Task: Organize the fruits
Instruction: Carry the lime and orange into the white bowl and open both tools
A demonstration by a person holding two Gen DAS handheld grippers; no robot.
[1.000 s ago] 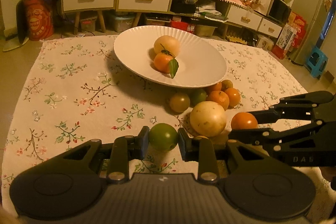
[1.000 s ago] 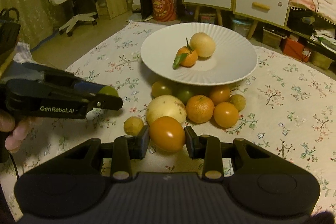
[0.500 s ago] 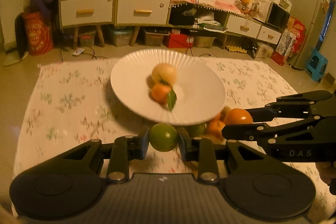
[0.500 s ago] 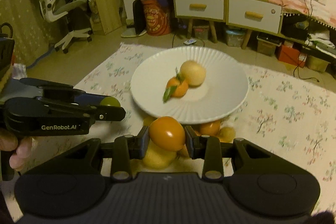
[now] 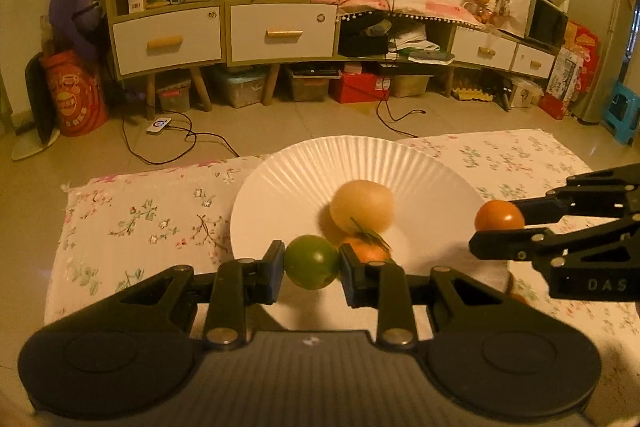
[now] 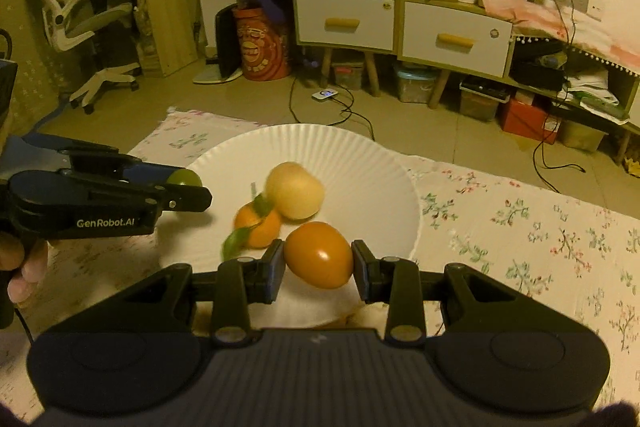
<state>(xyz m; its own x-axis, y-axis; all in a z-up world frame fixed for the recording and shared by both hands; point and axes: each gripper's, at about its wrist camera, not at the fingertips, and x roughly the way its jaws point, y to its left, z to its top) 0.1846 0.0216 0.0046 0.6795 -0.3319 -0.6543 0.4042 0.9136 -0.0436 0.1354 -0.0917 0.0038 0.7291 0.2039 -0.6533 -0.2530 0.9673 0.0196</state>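
Observation:
My left gripper (image 5: pixel 311 267) is shut on a green fruit (image 5: pixel 310 265), held over the near edge of the white paper plate (image 5: pixel 288 187). My right gripper (image 6: pixel 319 257) is shut on an orange fruit (image 6: pixel 319 254), held above the plate's (image 6: pixel 368 171) near rim. On the plate lie a pale yellow round fruit (image 5: pixel 362 206) and a leafy tangerine (image 5: pixel 362 251), partly hidden behind my left fingers. The same pale fruit (image 6: pixel 295 191) and tangerine (image 6: pixel 258 227) show in the right wrist view. Each gripper appears in the other's view, the right gripper (image 5: pixel 500 223) at the right and the left gripper (image 6: pixel 188 185) at the left.
The plate rests on a floral tablecloth (image 5: pixel 140 219) that ends just beyond it, with floor behind. A bit of pale fruit (image 6: pixel 370 315) peeks out under the plate's near edge. Drawers and shelves (image 5: pixel 224 27) line the back wall. A hand (image 6: pixel 20 267) holds the left gripper.
Both grippers have moved forward and slightly up with their fruits, from above the pile of loose fruit to over the plate's near edge. The pile has dropped out of sight below them.

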